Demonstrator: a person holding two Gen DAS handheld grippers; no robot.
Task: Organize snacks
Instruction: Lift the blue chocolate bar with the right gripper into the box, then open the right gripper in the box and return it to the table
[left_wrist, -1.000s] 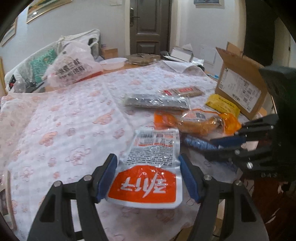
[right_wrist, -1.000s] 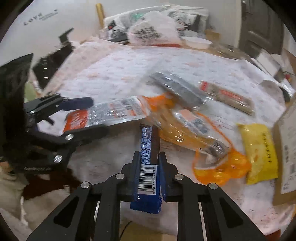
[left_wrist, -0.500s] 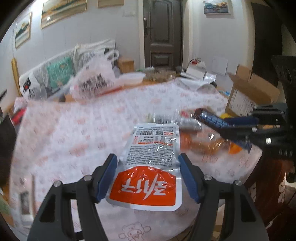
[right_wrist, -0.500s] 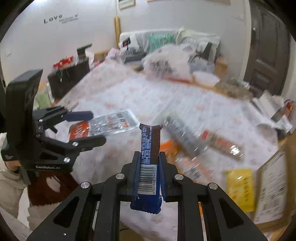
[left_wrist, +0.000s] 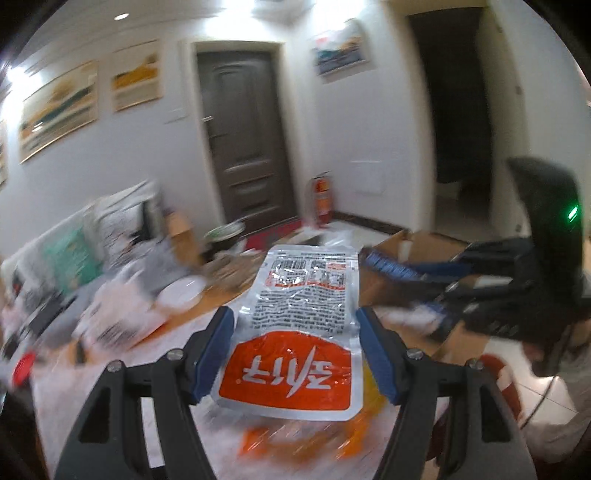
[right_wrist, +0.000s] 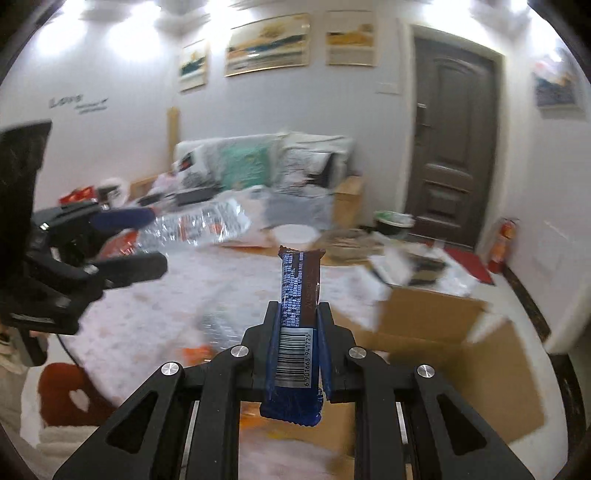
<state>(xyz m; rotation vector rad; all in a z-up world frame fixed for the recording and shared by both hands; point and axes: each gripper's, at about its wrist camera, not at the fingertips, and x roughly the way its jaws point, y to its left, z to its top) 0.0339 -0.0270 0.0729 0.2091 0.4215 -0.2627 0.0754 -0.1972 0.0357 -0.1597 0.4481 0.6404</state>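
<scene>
My left gripper (left_wrist: 295, 332) is shut on a silver and orange snack pouch (left_wrist: 295, 332) and holds it flat, high above the table. It shows at the left of the right wrist view (right_wrist: 129, 240) with the pouch (right_wrist: 199, 225). My right gripper (right_wrist: 298, 321) is shut on a blue and brown wafer bar (right_wrist: 297, 314) that stands upright between the fingers. It shows at the right of the left wrist view (left_wrist: 461, 273) with the bar (left_wrist: 388, 264) pointing left. An open cardboard box (right_wrist: 443, 332) sits below and right of the bar.
The table with its floral cloth (right_wrist: 147, 314) holds blurred orange packets (left_wrist: 295, 443), a white bowl (right_wrist: 293, 234) and plastic bags (left_wrist: 122, 317). A sofa with cushions (right_wrist: 251, 162), a dark door (right_wrist: 450, 155) and a fire extinguisher (left_wrist: 322, 199) lie beyond.
Both grippers have risen well above the table with their snacks and tilted up toward the room. The right gripper has moved over the cardboard box. The views are blurred by motion.
</scene>
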